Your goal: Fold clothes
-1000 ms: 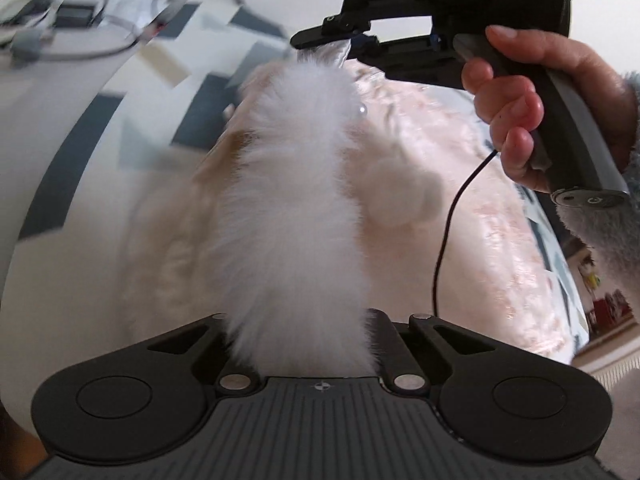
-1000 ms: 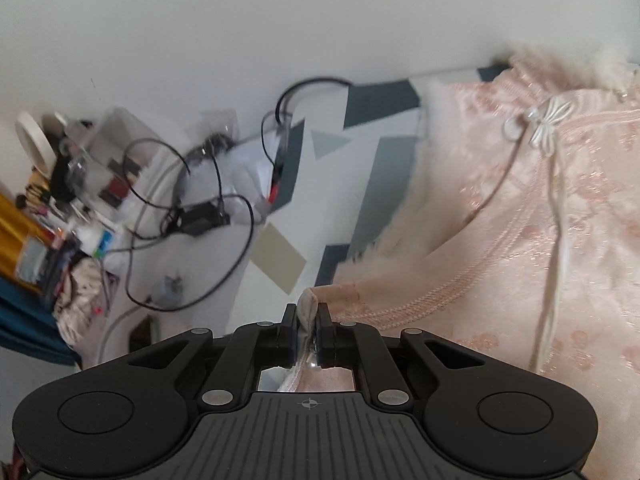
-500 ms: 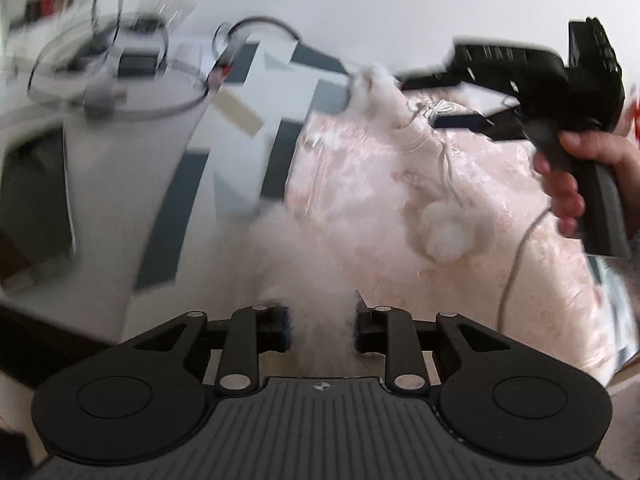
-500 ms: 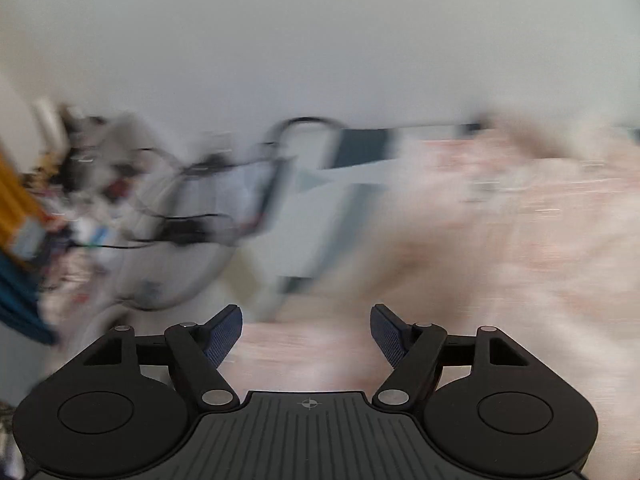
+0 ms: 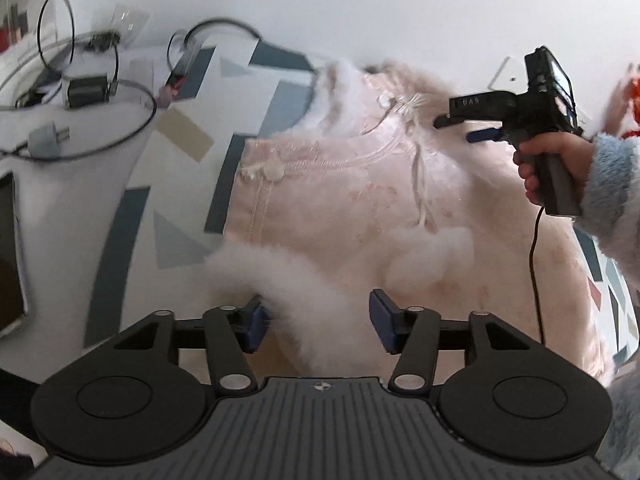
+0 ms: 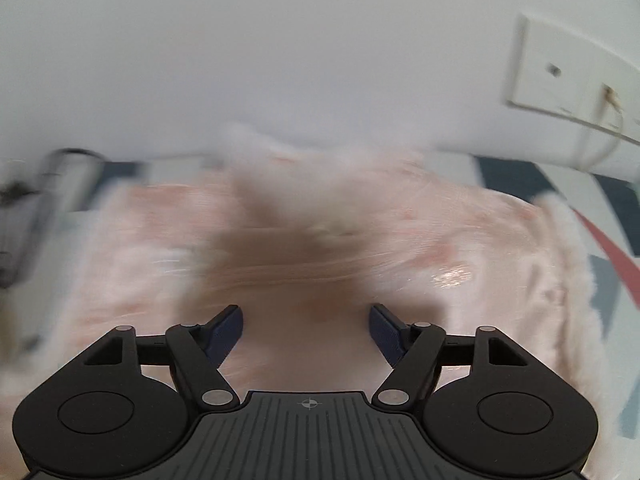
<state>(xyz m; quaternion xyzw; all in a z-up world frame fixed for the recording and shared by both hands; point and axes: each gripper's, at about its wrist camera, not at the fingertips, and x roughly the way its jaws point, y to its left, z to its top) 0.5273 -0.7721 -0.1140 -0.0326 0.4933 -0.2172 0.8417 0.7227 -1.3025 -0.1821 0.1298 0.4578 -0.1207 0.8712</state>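
Pink garment, a satin piece with white fur trim, lies spread flat on the patterned cloth that covers the surface, its collar toward the wall. Close in, the left gripper has its jaws spread wide, and a band of white fur cuff runs between the blue pads without being pinched; whether the fur brushes the left pad cannot be told. Just beyond the gripper, two white pompoms hang on thin cords from a bow near the collar and rest on the front of the garment. A round pale button sits on the braided edge at the garment's left side.

The right gripper is likewise spread wide with nothing between its pads, hovering low over the pink fabric, on which it casts a dark shadow; this view is heavily smeared, so finer detail of the cloth cannot be read. From the left wrist view the same right gripper is seen over the collar's right side, held by a hand in a fuzzy blue sleeve, a black cable trailing down from its handle.

Farther out, on the left of the cloth, lie looped black cables and a grey plug. A white wall plate is fixed to the wall at the right.
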